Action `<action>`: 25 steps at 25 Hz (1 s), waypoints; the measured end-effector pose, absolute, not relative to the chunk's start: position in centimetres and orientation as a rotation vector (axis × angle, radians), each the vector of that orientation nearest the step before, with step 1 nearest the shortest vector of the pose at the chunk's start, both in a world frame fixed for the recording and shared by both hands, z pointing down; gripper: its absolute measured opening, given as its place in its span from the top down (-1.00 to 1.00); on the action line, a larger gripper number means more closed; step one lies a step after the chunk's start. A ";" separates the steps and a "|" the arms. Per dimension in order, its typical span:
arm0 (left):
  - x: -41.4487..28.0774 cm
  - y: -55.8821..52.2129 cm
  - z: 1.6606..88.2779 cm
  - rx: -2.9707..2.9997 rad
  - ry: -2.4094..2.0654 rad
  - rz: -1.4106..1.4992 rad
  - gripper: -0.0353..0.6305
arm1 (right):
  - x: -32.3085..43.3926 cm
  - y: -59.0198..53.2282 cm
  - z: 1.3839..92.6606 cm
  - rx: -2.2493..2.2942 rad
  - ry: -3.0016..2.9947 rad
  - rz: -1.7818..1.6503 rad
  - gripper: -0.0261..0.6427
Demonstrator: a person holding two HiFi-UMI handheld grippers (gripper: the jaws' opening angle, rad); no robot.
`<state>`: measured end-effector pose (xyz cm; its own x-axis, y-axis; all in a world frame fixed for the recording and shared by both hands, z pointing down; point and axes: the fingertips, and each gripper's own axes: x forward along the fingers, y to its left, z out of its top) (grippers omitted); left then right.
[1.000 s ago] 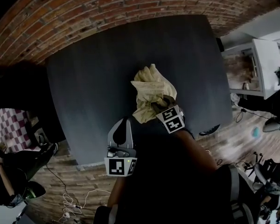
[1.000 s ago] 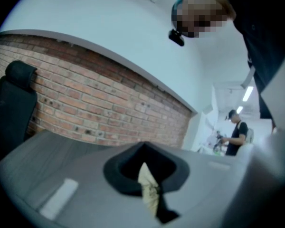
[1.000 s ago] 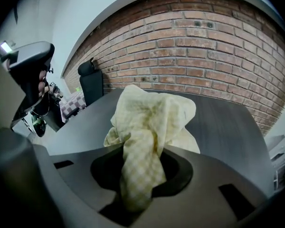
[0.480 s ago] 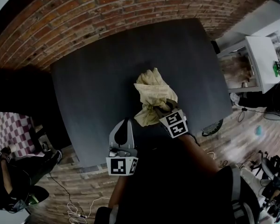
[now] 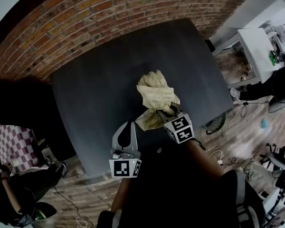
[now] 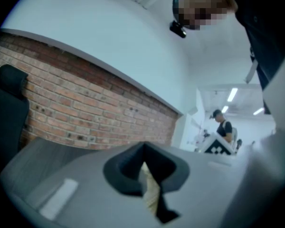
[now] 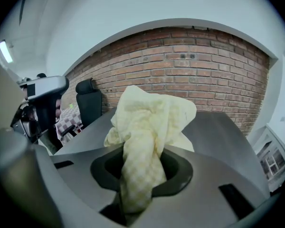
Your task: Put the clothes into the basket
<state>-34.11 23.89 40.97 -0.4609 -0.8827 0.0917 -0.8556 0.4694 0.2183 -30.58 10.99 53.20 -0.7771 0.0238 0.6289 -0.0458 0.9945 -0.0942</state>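
Pale yellow cloth pinched in right gripper, held up over the table; no basket in sight.
Nearest, the left gripper sits low by the table's front edge, jaws pressed together. A pale sliver shows in its slot, but I can't tell whether that is cloth caught there or just seen past it. Just beside it the right gripper clamps the cloth's lower end and the rest bunches up beyond the jaws, over the dark table. Compared with a second ago almost nothing has moved: same grip, same bunch, grippers about where they were; mostly the head camera has swung. Brick wall behind. Judgement: the pick-up is done and the carry hasn't really started; the basket has to be found first.
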 end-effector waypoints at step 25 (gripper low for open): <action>-28.2 18.0 39.2 1.586 -2.520 -0.126 0.88 | -23.9 7.3 47.0 0.020 -2.613 0.192 0.60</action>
<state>-28.22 17.96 39.17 -0.4240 -0.9011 0.0911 -0.8875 0.4335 0.1563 -23.88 7.30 47.03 -0.8669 0.0225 0.4980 -0.0503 0.9899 -0.1324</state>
